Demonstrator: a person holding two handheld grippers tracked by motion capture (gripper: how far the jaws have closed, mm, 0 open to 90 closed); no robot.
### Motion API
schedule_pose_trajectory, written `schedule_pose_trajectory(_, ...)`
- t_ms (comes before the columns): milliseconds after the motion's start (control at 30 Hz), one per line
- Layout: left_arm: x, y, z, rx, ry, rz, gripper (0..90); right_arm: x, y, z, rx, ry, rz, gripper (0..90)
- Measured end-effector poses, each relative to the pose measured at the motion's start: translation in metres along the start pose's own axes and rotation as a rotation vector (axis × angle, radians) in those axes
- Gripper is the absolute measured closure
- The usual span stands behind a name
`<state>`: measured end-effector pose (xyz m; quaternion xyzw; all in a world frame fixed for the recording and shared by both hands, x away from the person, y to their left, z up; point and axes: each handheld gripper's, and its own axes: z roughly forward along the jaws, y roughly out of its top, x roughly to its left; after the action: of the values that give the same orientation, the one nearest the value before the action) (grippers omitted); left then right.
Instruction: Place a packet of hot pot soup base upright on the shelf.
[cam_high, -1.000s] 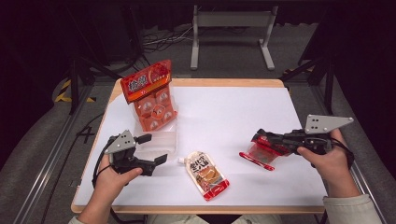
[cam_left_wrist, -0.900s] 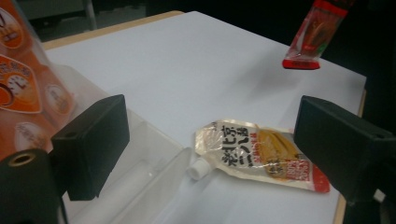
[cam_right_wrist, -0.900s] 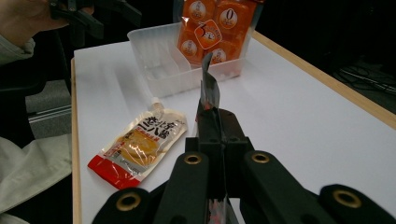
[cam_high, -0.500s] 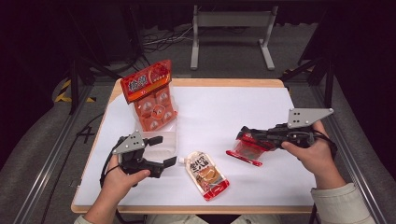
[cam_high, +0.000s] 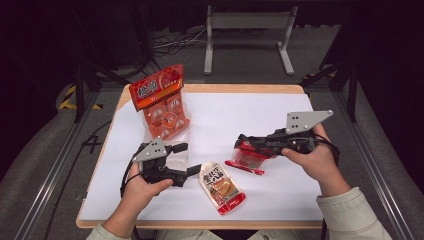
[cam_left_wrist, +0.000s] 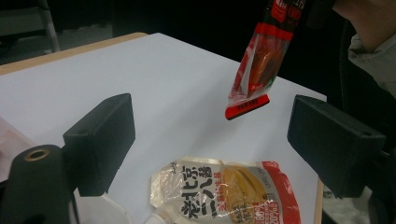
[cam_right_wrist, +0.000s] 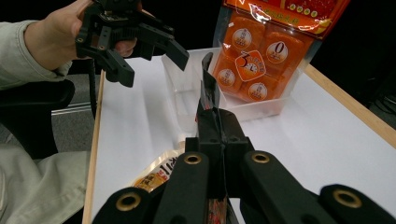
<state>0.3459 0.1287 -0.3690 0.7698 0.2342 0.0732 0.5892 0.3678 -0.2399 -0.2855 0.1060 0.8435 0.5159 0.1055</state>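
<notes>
Right gripper clamped tight on the top edge of a small red snack packet; packet hangs from the jaws just above the white table, right of centre. In the left gripper view the same packet dangles clear of the surface. Left gripper at the near left, jaws wide apart with nothing between them, though they have just been closing a little. Just beside its tips a flat sauce pouch with black lettering and a red end lies on the table, untouched. Clear plastic tray beyond the left gripper. Orange jelly-cup bag stands propped at the far left.
</notes>
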Motion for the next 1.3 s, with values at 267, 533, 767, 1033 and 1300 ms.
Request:
schedule_pose_trajectory(267, 0.001, 0.008, 0.016, 0.006, -0.032, 0.029, 20.3, -0.003, 0.006, 0.019, 0.002, 0.031, -0.01, 90.0)
schedule_pose_trajectory(533, -0.003, 0.011, 0.026, 0.012, -0.073, 0.06, 24.4, -0.002, 0.011, 0.036, 0.01, 0.059, -0.021, 90.0)
schedule_pose_trajectory(767, -0.003, 0.01, 0.034, 0.013, -0.112, 0.084, 35.2, 0.003, 0.018, 0.051, 0.015, 0.098, -0.041, 90.0)
schedule_pose_trajectory(1033, -0.002, 0.009, 0.04, -0.001, -0.187, 0.079, 51.9, 0.008, 0.023, 0.064, 0.019, 0.136, -0.058, 90.0)
schedule_pose_trajectory(1300, -0.003, 0.009, 0.044, 0.0, -0.228, 0.058, 68.0, 0.012, 0.024, 0.073, 0.032, 0.174, -0.077, 90.0)
